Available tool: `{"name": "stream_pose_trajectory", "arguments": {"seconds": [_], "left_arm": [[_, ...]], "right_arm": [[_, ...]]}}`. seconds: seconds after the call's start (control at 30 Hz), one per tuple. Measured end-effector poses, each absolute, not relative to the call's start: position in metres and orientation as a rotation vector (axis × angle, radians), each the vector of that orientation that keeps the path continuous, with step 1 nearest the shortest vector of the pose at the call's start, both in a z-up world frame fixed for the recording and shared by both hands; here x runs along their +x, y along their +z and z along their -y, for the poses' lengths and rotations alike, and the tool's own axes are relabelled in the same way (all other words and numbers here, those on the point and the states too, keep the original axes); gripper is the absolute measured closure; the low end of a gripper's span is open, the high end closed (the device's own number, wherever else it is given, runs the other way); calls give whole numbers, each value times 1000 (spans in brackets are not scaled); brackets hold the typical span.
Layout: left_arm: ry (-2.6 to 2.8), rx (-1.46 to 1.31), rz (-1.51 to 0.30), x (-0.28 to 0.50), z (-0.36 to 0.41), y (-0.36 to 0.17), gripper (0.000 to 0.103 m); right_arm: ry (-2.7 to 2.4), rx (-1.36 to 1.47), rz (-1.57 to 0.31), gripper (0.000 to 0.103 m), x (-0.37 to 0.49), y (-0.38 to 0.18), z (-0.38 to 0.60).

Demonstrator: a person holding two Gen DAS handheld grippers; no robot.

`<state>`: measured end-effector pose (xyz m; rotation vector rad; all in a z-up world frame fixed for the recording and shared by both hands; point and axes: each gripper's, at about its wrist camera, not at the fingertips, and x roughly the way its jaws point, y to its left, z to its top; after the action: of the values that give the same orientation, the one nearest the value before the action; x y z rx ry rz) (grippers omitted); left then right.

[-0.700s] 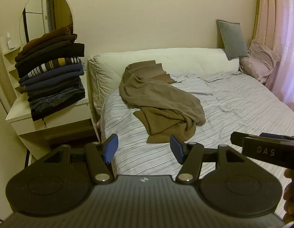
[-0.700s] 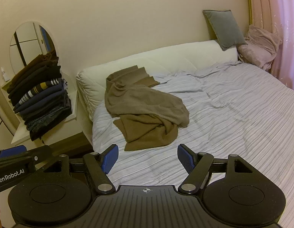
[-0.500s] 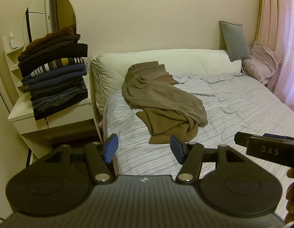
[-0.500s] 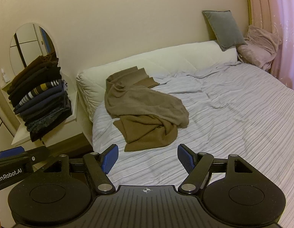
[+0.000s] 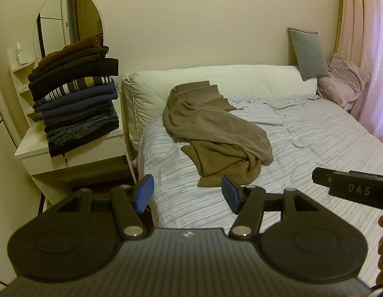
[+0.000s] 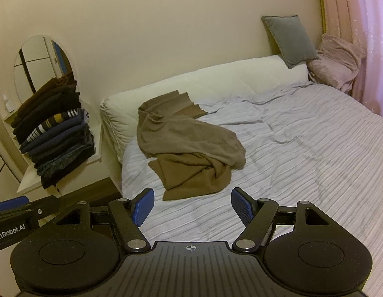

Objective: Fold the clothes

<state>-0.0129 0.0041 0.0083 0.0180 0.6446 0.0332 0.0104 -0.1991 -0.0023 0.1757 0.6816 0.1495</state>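
Here we are seeing, at far left, folded dark clothes sitting stacked on the white nightstand; further right a crumpled brown garment is lying on the striped bed near the headboard; our left gripper and right gripper are hovering with jaws wide, holding nothing

A: What clothing is there?

B: A brown garment lies crumpled and unfolded on the striped bed, near the headboard end, one part draped up against the white pillow bolster.

A: Anything already folded?

B: Yes. A tall stack of folded clothes, mostly dark with one striped piece, sits on the bedside tabletop, leaning slightly.
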Motion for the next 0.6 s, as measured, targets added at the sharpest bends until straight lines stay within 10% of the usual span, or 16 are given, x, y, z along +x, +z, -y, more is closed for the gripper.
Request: {"name": "stream_pose_trajectory", "arguments": {"seconds": [0.6], "left_arm": [[16,14,-654,-12,-4,4,47]], "right_arm": [[139,184,-671,31,6,-3,207]]}}
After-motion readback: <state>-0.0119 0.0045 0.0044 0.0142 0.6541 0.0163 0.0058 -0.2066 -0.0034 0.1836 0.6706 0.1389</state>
